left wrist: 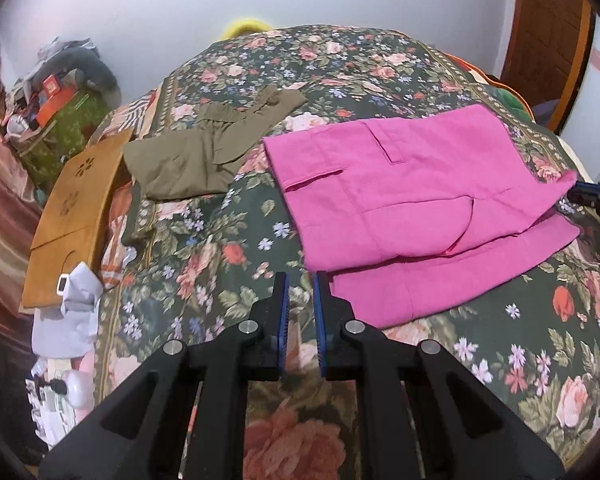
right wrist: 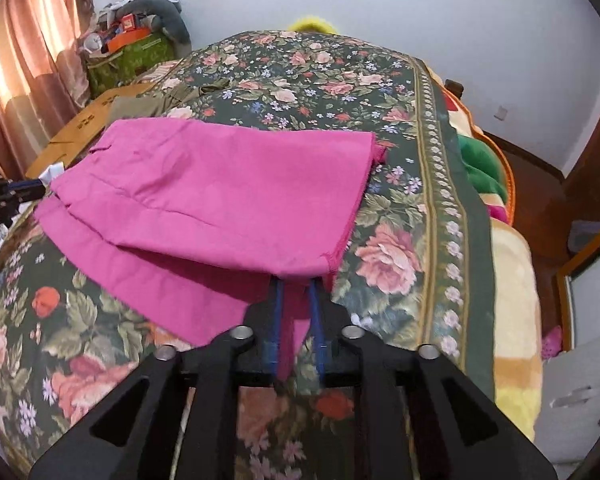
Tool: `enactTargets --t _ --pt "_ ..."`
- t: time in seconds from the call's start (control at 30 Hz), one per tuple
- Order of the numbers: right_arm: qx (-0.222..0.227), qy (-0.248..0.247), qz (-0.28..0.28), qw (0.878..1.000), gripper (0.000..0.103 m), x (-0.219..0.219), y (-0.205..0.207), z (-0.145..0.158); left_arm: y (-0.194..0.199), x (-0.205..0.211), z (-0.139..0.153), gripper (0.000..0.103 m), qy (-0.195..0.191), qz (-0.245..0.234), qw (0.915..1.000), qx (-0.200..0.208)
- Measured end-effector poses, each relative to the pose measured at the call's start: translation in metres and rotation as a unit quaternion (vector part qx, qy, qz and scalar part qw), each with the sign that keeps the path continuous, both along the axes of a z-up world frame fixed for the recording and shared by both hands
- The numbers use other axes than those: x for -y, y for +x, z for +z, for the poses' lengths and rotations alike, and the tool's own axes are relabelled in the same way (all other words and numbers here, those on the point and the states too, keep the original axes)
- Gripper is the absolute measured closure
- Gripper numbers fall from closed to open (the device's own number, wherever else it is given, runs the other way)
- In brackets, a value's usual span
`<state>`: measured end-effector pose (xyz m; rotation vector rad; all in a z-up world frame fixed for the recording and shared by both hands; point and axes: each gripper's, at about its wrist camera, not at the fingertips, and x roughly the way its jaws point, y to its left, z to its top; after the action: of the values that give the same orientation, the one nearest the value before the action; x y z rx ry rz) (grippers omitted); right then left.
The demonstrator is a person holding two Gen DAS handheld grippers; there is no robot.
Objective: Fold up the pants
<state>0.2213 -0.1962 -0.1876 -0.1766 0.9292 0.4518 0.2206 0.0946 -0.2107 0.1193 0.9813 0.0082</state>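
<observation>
Over at the left edge of the bed [left wrist: 340,64], a brown wooden board [left wrist: 76,216] is lying flat, with a crumpled white cloth [left wrist: 72,308] sitting at its near end. Just inside that edge, a pair of olive-green pants [left wrist: 204,148] is resting in a loose fold on the floral bedspread [left wrist: 204,248], well apart from the action.

Moving toward the middle, the left gripper [left wrist: 300,292] is hovering above the bedspread with its blue-padded jaws slightly apart and nothing between them, released, just beside the near left corner of the pink pants [left wrist: 412,200]. In the right wrist view its tip [right wrist: 24,190] is showing near that same corner of the cloth.

The pink pants are lying across the middle of the bed, doubled over so that the upper layer with the pocket slit and belt loop is sitting on a lower layer sticking out along the near side.

On to the right side: the right gripper [right wrist: 298,292] is grasping the pink pants [right wrist: 220,192] at their near right corner, a flap of pink fabric hanging down between its blue pads. In the left wrist view that gripper [left wrist: 592,194] is touching the pants' right corner. Beyond it, along the right edge of the bed, a cream, green and orange blanket [right wrist: 508,264] is spilling over the side.
</observation>
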Motion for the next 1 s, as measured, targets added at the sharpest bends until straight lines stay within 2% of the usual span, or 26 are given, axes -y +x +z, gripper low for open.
enactTargets --t 0.03,0.07,0.1,0.13,0.17,0.2,0.27,0.4,0.5,0.63,0.73,0.87,0.93,1.0 --pt "0.001 -0.002 0.0 1.0 0.071 0.002 -0.003 0.003 -0.001 -0.003 0.002 0.086 -0.004 0.004 1.0 -0.004" --pt "0.006 -0.001 0.001 1.0 0.062 0.003 -0.005 0.006 -0.002 -0.005 0.005 0.078 -0.006 0.006 1.0 -0.005" --pt "0.012 0.0 0.001 1.0 0.056 0.003 -0.008 0.009 -0.002 -0.006 0.008 0.066 -0.007 0.009 0.9999 -0.004" --pt "0.022 -0.002 0.002 1.0 0.054 0.002 -0.012 0.013 -0.002 -0.007 0.01 0.059 -0.008 0.011 0.9999 -0.003" --pt "0.034 -0.008 0.006 0.999 0.047 0.001 -0.016 0.019 -0.002 -0.007 0.013 0.046 -0.008 0.013 0.9999 0.0" --pt "0.043 -0.012 0.011 0.999 0.04 -0.001 -0.019 0.023 -0.003 -0.007 0.016 0.039 -0.009 0.014 0.9999 0.004" --pt "0.061 -0.013 0.02 0.998 0.033 -0.005 -0.023 0.032 -0.003 -0.004 0.024 0.033 -0.015 0.01 0.9998 0.013" --pt "0.065 0.001 0.054 0.996 0.031 -0.022 -0.024 0.039 0.001 0.009 0.035 0.018 -0.018 -0.006 0.9996 0.02" --pt "0.046 0.004 0.09 0.995 0.031 -0.042 -0.02 0.034 0.007 0.025 0.037 0.018 -0.019 -0.028 0.9993 0.014" --pt "0.023 -0.025 0.135 0.99 0.031 -0.073 -0.013 0.013 0.017 0.046 0.028 0.018 -0.009 -0.055 0.9985 -0.003" --pt "-0.003 -0.046 0.144 0.988 0.033 -0.084 -0.006 -0.001 0.021 0.063 0.018 0.018 0.009 -0.079 0.9967 -0.012" --pt "-0.028 -0.031 0.151 0.988 0.035 -0.088 0.008 -0.005 0.027 0.081 0.004 0.018 0.028 -0.114 0.9926 -0.029" --pt "-0.04 -0.021 0.156 0.987 0.041 -0.089 0.013 -0.005 0.031 0.088 -0.004 0.018 0.034 -0.124 0.991 -0.036" --pt "-0.05 -0.008 0.165 0.985 0.057 -0.091 0.015 -0.007 0.034 0.092 -0.008 0.018 0.034 -0.13 0.9901 -0.041"
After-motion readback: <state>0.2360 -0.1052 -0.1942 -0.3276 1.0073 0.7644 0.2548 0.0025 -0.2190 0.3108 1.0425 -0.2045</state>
